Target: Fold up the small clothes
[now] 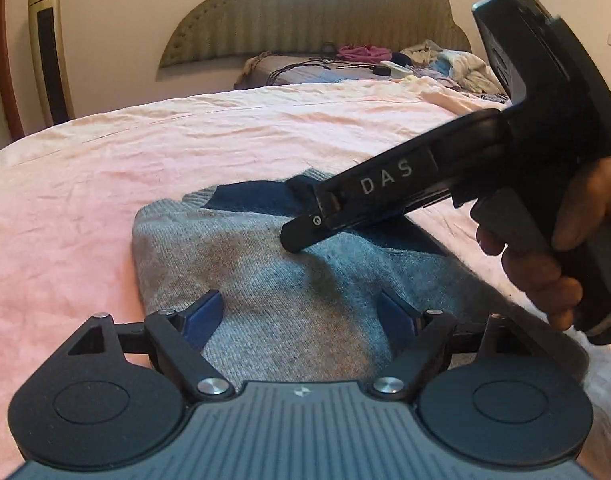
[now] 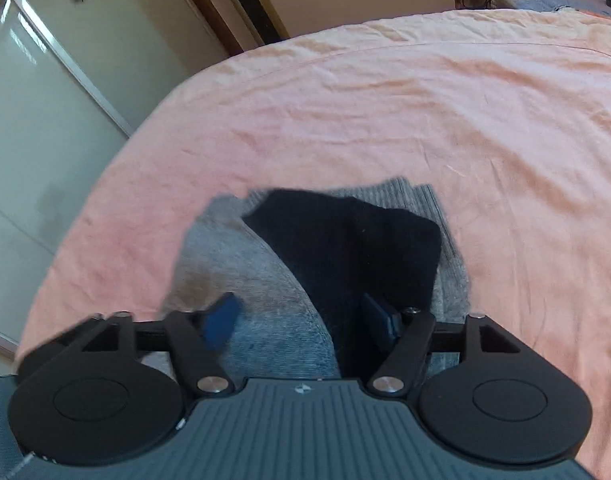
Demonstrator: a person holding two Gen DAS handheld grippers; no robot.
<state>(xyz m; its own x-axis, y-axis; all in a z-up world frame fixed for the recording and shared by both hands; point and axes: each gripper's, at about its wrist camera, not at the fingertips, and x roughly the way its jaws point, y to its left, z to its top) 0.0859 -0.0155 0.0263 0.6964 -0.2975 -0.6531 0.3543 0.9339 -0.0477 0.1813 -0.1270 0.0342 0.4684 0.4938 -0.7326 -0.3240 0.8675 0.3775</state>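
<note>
So there's a small grey knit sweater [image 1: 265, 280] with a dark navy part [image 2: 345, 240] lying on a bed covered by a wrinkly pink sheet [image 1: 145, 160]. The navy piece sits on top of the grey toward the far end of the garment, folded over at an angle.

The left gripper [image 1: 305, 316] hangs right over the near part of the sweater, blue pads [image 1: 207, 314] spread wide with grey knit showing between them. Nothing's pinched there as far as I can see, the pads look clear of the fabric.

The right gripper [image 2: 301, 320] comes in from the left gripper's right side, held in a person's hand [image 1: 565, 256], pointing down at the sweater. In the left wrist view its black finger tip looks like it's touching the knit just ahead of the left gripper, near where grey meets navy. From its own camera the jaws are partly apart, one blue pad blurred, with the grey and navy cloth lying under and between them, not squeezed.

Past both tools, at the far end of the bed, there's a padded headboard [image 1: 325, 12] and a messy pile of clothes [image 1: 445, 64]. Off to the left gripper's left stands a gold tower fan [image 1: 51, 48].
</note>
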